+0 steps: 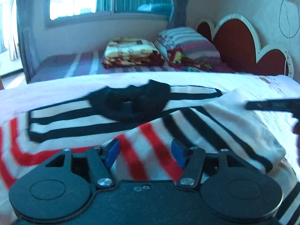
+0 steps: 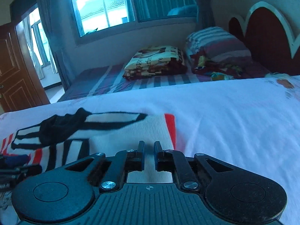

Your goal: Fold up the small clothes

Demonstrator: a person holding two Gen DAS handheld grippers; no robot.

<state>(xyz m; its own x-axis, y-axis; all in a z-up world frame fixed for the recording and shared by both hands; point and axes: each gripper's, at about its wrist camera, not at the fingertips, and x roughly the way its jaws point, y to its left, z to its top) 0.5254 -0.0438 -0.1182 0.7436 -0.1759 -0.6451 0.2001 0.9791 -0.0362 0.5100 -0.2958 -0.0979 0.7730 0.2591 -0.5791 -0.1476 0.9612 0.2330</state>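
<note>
A small white top with black and red stripes (image 1: 61, 116) lies spread on the white sheet (image 1: 56, 90), its black collar (image 1: 131, 103) bunched in the middle. My left gripper (image 1: 145, 152) hovers low over the red-striped part, open, with only cloth below its blue pads (image 1: 112, 152). In the right wrist view the same top (image 2: 120, 125) lies at the left, with a white flap folded over it. My right gripper (image 2: 149, 150) sits just above that flap, its jaws almost together and no cloth seen pinched. Its dark finger (image 1: 271, 104) enters the left wrist view from the right.
The white sheet (image 2: 234, 123) stretches bare to the right. Behind it lie a striped bed, a folded patterned blanket (image 2: 155, 61), a striped pillow (image 2: 215, 43) and a red heart-shaped headboard (image 1: 240, 41). A brown door (image 2: 15, 71) stands at the far left.
</note>
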